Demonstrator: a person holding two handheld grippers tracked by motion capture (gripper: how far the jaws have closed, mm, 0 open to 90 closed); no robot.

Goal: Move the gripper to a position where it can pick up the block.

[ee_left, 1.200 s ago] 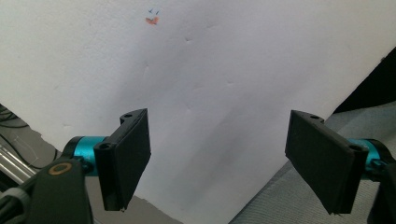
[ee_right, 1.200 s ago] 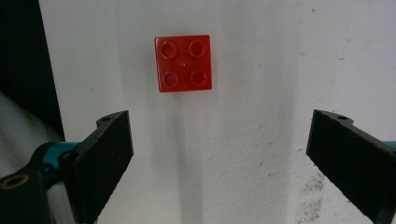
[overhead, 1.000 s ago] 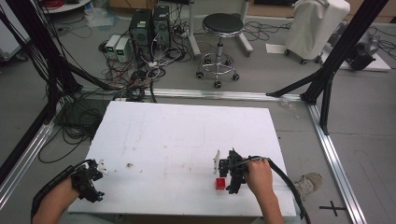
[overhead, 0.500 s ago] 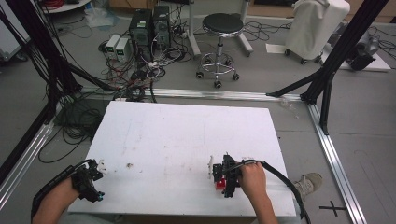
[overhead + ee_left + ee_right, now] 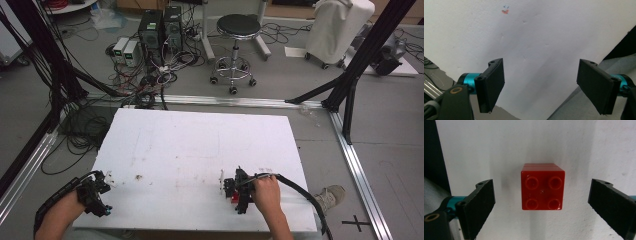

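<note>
Since a second ago the right gripper (image 5: pixel 235 192) has slid toward the person's edge of the white foam-topped table (image 5: pixel 200 145), so that it now sits directly over the small red plastic four-stud building brick (image 5: pixel 542 187), where before it stood just behind the brick. That brick itself has not shifted; it stands on the table near the front edge, right of centre. The left gripper (image 5: pixel 97 192) lies where it did, at the table's front left corner, with the person's left hand behind it.

From the high view the brick is little more than a red speck (image 5: pixel 234 199) under the right gripper and beside the person's right hand (image 5: pixel 267 192), and how far the jaws stand apart cannot be read there. The right gripper view settles it: the two black jaws are spread wide, one on either side of the brick, each well clear of its faces, holding nothing. The brick's four round studs face the camera.

The left gripper view shows its own black jaws (image 5: pixel 546 87) likewise wide apart and empty over bare white tabletop, with the table's corner edge beneath them and a small red and blue mark (image 5: pixel 505 10) farther up the surface.

Beyond the table's far edge, the high view takes in a black round stool (image 5: pixel 237 30) and tangled cables on the grey floor.
</note>
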